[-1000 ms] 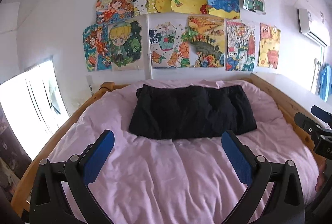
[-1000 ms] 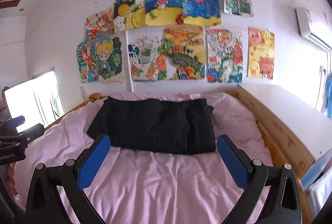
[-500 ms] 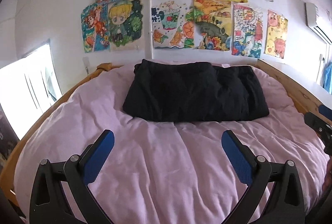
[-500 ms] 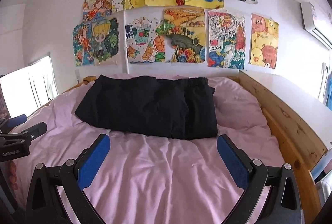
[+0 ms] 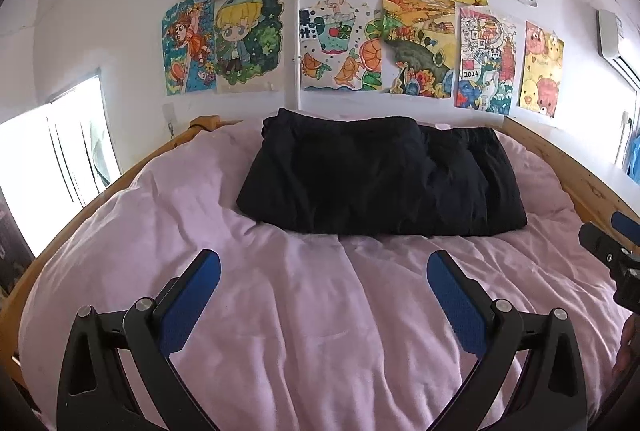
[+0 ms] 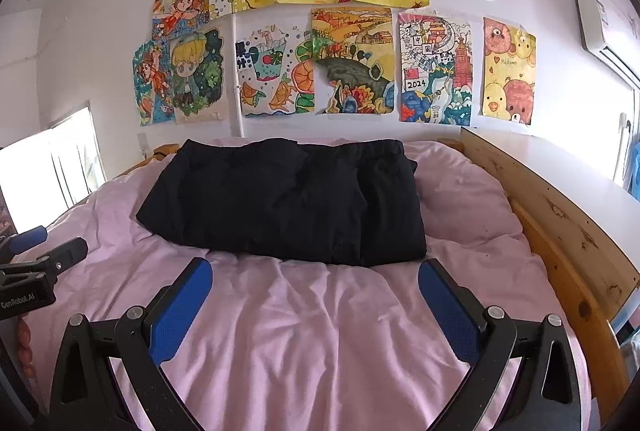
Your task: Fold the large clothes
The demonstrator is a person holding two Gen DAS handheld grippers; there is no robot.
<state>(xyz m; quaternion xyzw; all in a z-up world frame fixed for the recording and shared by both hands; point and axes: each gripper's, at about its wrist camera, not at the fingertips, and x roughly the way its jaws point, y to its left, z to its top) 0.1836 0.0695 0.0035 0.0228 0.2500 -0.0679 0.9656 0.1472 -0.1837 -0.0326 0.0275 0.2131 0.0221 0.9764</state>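
Note:
A black garment (image 5: 380, 175) lies folded in a wide rectangle on the pink bed cover (image 5: 312, 311), near the far wall. It also shows in the right wrist view (image 6: 288, 199). My left gripper (image 5: 323, 267) is open and empty, above the cover short of the garment's near edge. My right gripper (image 6: 315, 275) is open and empty, its fingertips close to the garment's near edge. The right gripper shows at the right edge of the left wrist view (image 5: 612, 251), and the left gripper at the left edge of the right wrist view (image 6: 36, 259).
A wooden bed frame (image 6: 568, 231) runs along the right side and also the left (image 5: 100, 199). Several children's drawings (image 6: 352, 63) hang on the white wall. A bright window (image 5: 52, 167) is at left, an air conditioner (image 6: 604, 31) high at right.
Both grippers have moved forward toward the black garment, which now looks larger and nearer in both views. Both stay open and empty.

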